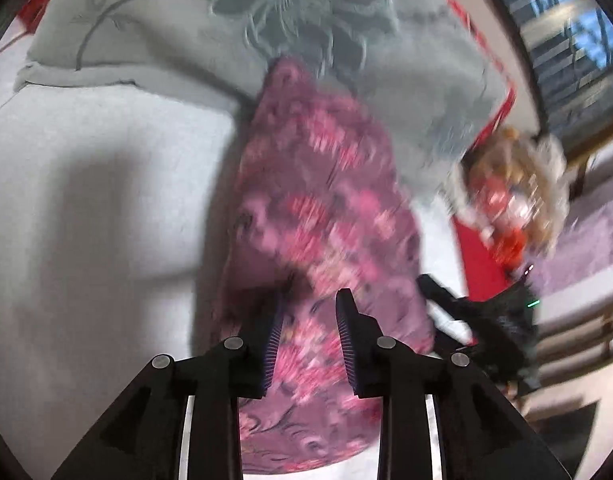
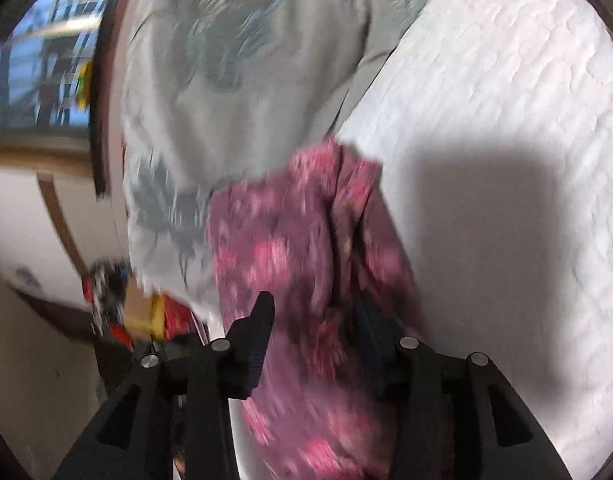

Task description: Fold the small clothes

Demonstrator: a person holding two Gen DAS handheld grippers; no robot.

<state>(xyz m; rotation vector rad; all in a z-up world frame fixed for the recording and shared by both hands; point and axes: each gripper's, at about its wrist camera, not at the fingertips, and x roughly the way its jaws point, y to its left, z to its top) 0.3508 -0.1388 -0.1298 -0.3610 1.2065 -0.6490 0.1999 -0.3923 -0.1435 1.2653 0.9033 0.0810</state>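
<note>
**Pink floral garment being carried between both claws, fold not yet laid**

The left claw (image 1: pixel 308 334) is sitting with its jaws parted around the pink floral garment (image 1: pixel 322 208); cloth is filling the gap, yet the pads are not visibly pressing, so I cannot tell whether it is gripping. The right claw (image 2: pixel 312 340) is showing the same picture: fingers standing apart with the garment bunched between them, grip uncertain. The garment is hanging or draping forward from both claws, over the white quilted bed cover (image 2: pixel 506 80) and just beside a grey floral blanket (image 1: pixel 186 32). Both views are smeared with motion blur.

Judging from this, the step in hand is the lifting or shifting of the garment, before any crease is being formed; the task is looking early. The next move is likely calling for the cloth to be spread flat on the bare white bed cover, clear of the grey blanket, with both corners kept level so the fabric is not twisting.
</note>
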